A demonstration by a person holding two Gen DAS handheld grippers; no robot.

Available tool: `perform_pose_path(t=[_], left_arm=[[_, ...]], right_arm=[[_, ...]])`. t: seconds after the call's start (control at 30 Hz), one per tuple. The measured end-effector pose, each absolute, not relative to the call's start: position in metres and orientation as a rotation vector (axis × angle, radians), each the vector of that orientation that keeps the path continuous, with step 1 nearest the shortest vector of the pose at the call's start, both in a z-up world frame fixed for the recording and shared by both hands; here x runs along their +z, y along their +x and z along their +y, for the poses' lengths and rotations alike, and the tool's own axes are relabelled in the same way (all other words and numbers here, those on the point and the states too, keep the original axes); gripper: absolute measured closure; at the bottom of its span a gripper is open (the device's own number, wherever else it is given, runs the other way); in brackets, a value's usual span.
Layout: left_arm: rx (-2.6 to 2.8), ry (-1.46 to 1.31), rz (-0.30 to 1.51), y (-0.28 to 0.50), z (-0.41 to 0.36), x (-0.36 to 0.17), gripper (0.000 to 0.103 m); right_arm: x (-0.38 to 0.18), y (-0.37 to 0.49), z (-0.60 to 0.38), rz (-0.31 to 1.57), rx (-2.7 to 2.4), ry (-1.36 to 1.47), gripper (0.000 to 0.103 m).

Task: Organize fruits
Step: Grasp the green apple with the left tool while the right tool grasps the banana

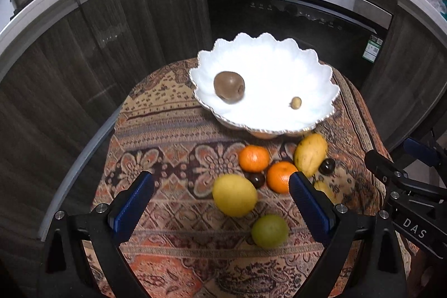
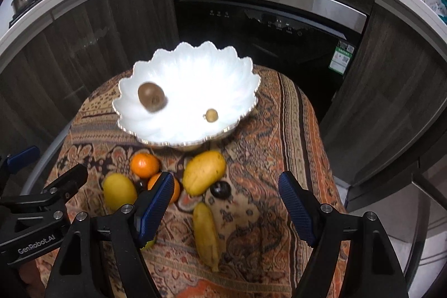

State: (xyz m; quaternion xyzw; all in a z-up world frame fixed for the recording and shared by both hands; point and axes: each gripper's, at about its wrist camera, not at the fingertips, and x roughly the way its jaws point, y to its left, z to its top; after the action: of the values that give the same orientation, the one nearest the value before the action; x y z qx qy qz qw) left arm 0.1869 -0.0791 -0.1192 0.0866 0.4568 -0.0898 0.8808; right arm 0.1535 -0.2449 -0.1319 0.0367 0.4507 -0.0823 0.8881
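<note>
Both tools (image 1: 220, 203) (image 2: 225, 203) gape above fruit short of the bowl (image 1: 321, 66) rim.

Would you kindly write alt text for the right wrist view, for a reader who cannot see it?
An open, empty right hand-held gripper hovers over a patterned tablecloth with a banana, mango and oranges. Beyond them, a white scalloped bowl holds a kiwi and a small round fruit.

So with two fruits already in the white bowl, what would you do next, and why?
Probably lower the left gripper onto the lemon. Both grippers are open and hold nothing, and the lemon lies on the cloth right between the left one's fingers. The bowl holds only the kiwi and a small round fruit, so there is room for it.
</note>
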Motion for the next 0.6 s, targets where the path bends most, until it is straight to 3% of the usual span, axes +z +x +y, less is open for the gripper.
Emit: perform_pose_path(t=[0.4, 0.6], left_arm=[[-0.218, 0.172, 0.989, 0.163, -0.091, -0.155, 0.007], [-0.220, 0.175, 1.019, 0.158, -0.101, -0.179, 0.012]], right_arm=[[-0.164, 0.125, -0.255, 0.977, -0.200, 0.080, 0.025], [-0.181, 0.114, -0.264, 0.997, -0.217, 0.095, 0.025]])
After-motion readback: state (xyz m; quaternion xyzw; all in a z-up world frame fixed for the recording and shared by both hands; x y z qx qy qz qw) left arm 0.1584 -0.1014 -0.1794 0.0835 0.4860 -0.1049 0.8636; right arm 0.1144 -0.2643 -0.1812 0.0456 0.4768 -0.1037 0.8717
